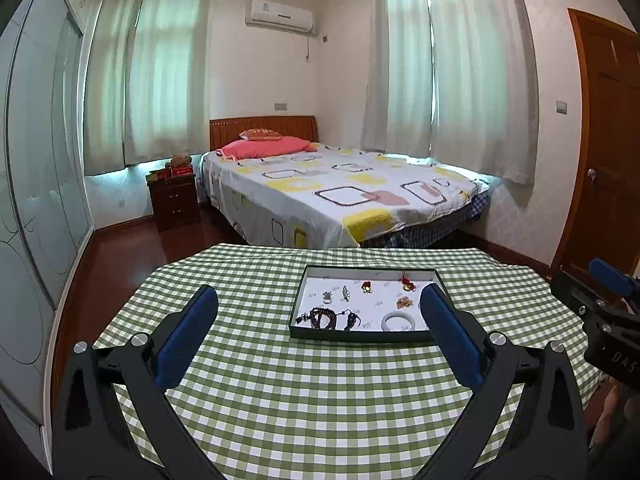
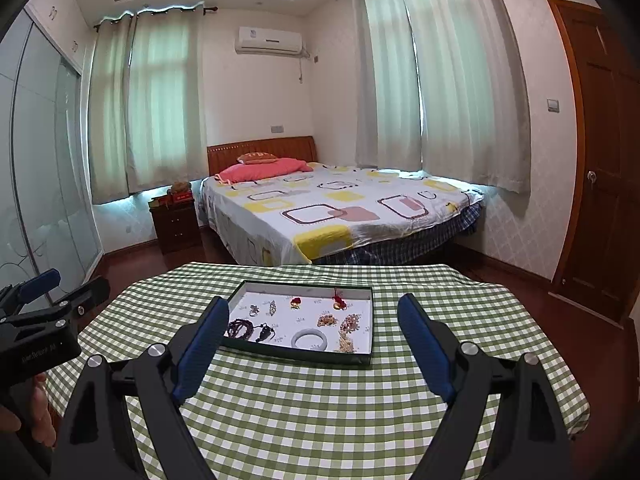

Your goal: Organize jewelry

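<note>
I have both grippers held above the near part of the green checked table [image 2: 320,408], nothing in either. My left gripper [image 1: 318,312] has its jaws spread wide; my right gripper [image 2: 314,320] is just as wide. The jewelry tray [image 2: 362,356] sits at the table's far middle, holding a dark bead bracelet [image 2: 240,327] at its near left and a pale bangle [image 2: 309,339] near the front

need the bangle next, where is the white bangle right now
The white bangle lies flat in the tray, at its near edge, between the dark bead strand and the gold chains.
</note>
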The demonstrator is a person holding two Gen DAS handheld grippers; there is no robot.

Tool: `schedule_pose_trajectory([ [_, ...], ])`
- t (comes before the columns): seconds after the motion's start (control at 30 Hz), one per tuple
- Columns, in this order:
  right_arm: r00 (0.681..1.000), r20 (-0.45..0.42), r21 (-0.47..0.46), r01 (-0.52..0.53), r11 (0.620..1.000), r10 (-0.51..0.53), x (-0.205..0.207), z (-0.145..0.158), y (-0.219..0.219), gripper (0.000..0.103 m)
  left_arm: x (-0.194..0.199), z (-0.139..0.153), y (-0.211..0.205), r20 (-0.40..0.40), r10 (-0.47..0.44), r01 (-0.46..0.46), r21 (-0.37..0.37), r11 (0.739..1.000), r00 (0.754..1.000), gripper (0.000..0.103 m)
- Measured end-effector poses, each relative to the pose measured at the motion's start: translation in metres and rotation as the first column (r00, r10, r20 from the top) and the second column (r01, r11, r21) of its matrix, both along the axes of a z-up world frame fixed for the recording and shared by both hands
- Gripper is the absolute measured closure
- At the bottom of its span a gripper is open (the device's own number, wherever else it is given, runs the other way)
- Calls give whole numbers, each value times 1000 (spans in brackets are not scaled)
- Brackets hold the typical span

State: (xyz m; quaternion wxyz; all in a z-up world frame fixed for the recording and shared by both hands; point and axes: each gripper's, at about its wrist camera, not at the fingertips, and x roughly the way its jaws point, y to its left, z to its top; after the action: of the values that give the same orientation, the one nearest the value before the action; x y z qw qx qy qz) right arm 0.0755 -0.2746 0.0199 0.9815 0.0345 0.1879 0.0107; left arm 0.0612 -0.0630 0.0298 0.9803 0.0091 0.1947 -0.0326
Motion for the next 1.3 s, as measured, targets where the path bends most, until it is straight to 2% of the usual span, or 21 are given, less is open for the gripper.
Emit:
schedule_pose_trajectory([
  [1.3, 1000, 11, -20, -7, 1000, 7, -6, -1, 10, 19, -3, -7, 5, -11, 5, -6, -15, 1000, 1000, 4],
])
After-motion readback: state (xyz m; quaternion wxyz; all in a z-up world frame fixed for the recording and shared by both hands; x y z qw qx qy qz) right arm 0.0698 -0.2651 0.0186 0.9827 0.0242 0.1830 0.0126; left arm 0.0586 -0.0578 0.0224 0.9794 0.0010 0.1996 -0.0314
